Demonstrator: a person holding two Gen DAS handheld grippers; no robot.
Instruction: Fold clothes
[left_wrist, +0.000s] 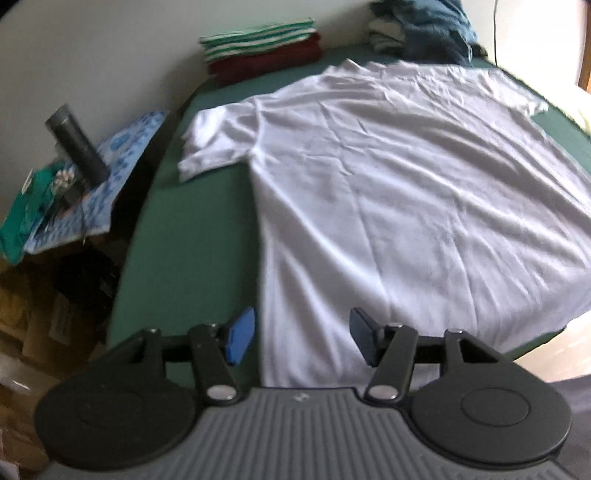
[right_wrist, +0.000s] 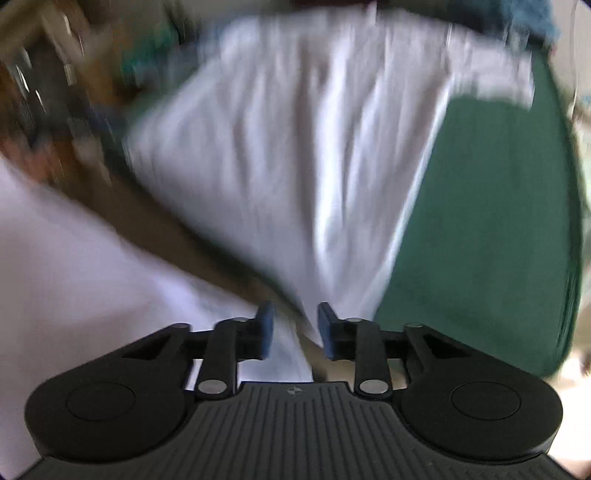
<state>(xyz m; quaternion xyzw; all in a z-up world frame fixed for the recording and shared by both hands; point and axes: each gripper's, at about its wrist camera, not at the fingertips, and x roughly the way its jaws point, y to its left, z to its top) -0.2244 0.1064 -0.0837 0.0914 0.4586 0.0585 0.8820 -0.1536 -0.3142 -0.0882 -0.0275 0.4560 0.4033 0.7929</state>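
1. Green bed cover (left_wrist: 192, 236) lies beneath a white T-shirt (left_wrist: 388, 192) that is spread flat, with a folded stack (left_wrist: 262, 48) kept by the wall.
2. Left tongs (left_wrist: 301, 338) are held released above the hem.
3. Right tongs (right_wrist: 295, 330) are blurred; cloth runs between them, yet a grip cannot be told.
4. Both hem corners are best pinched evenly before folding.
5. No containers are seen.
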